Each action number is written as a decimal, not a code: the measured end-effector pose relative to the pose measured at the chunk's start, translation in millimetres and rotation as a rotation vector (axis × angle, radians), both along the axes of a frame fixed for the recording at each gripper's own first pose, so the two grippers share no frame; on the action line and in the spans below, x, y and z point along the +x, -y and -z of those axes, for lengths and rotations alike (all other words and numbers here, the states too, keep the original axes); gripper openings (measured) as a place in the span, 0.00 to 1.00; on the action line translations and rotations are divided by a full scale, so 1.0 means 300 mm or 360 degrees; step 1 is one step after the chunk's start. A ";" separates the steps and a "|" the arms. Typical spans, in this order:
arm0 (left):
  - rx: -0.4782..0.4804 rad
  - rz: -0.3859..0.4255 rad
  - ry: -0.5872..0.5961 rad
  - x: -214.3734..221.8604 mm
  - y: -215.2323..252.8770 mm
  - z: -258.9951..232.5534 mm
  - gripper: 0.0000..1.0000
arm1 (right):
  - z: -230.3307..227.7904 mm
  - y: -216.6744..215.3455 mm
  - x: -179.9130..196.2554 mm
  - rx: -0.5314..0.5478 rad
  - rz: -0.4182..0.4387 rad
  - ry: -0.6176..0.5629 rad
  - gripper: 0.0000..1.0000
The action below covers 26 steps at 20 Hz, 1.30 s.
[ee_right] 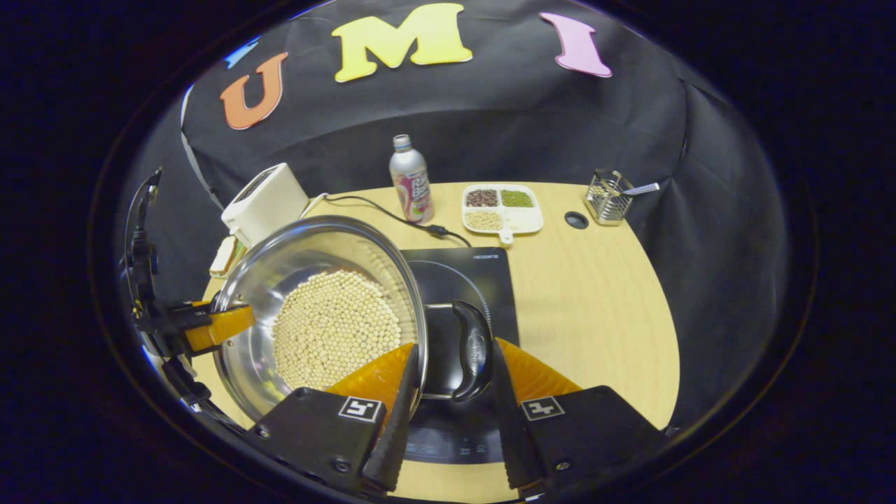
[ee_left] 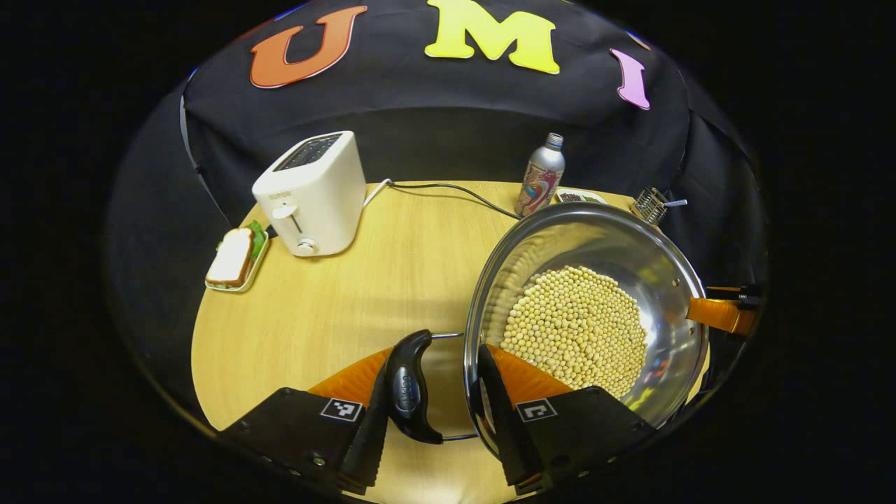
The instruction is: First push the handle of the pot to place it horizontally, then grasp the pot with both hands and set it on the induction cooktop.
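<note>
Black cloth backs a round wooden surface where we see a toaster, a bottle, a divided dish of beans and a wire holder. Our left gripper straddles the pot's near rim and its dark left handle: one finger inside the bowl, one outside the handle; we cannot tell whether they press. Our right gripper likewise spans the opposite rim and right handle, grip uncertain. That handle sits over the black induction cooktop, the bowl reaching off its left edge. The pot is shiny steel, wide and shallow, its floor covered with pale soybeans
</note>
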<state>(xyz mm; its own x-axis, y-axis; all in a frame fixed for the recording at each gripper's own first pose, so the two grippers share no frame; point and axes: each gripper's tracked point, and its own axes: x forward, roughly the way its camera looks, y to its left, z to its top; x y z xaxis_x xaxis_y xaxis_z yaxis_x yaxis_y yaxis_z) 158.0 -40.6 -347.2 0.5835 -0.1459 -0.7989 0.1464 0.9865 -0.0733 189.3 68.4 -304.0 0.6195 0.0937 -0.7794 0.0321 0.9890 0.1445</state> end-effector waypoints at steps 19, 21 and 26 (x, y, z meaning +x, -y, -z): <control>0.0035 -0.0026 -0.0080 0.077 0.239 0.108 0.65 | 0.114 0.247 0.111 0.0029 -0.0030 -0.0095 0.56; 0.0035 -0.0020 -0.0071 0.083 0.235 0.106 0.75 | 0.118 0.247 0.116 0.0041 -0.0024 -0.0092 0.56; 0.0005 -0.0029 -0.0063 0.082 0.234 0.112 0.65 | 0.131 0.251 0.124 0.0018 -0.0070 -0.0025 0.56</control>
<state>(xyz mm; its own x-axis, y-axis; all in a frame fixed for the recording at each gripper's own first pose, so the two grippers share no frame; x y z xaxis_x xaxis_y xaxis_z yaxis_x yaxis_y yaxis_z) 182.5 -110.7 -380.6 0.5540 -0.1330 -0.8218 0.1256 0.9892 -0.0754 226.4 -6.8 -343.2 0.6022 0.1297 -0.7878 -0.0092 0.9878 0.1556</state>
